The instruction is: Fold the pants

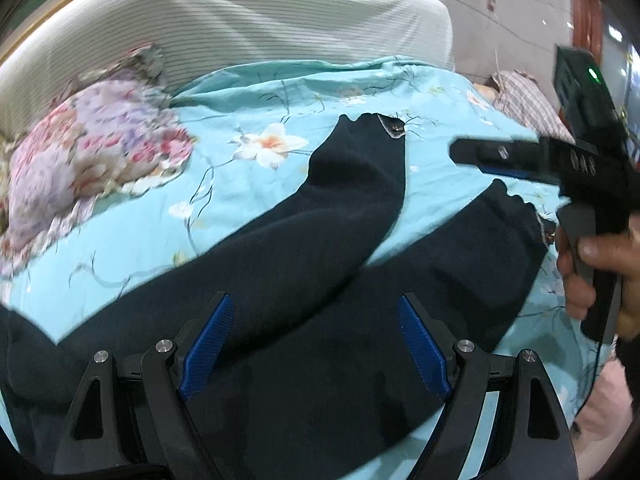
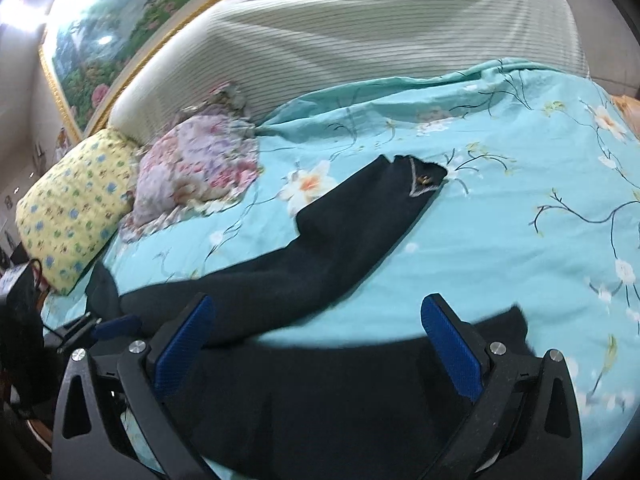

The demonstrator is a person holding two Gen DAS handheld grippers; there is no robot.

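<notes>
Across the bed [image 2: 520,208], on its turquoise floral cover, we find the dark pants [image 1: 280,264] spread flat, both legs running away from us and splayed apart in a V. No fold is visible, so we judge the task to be at its start: the legs remain to be brought together and the length doubled over. Beside the headboard [image 2: 360,40] lie a yellow pillow [image 2: 76,208] and a crumpled floral cloth [image 2: 196,168]. We hold the left hand-held gripper [image 1: 316,344] wide apart above the seat of the pants, gripping nothing. The right hand-held gripper [image 2: 320,352] is likewise wide and empty, poised over the nearer leg.
</notes>
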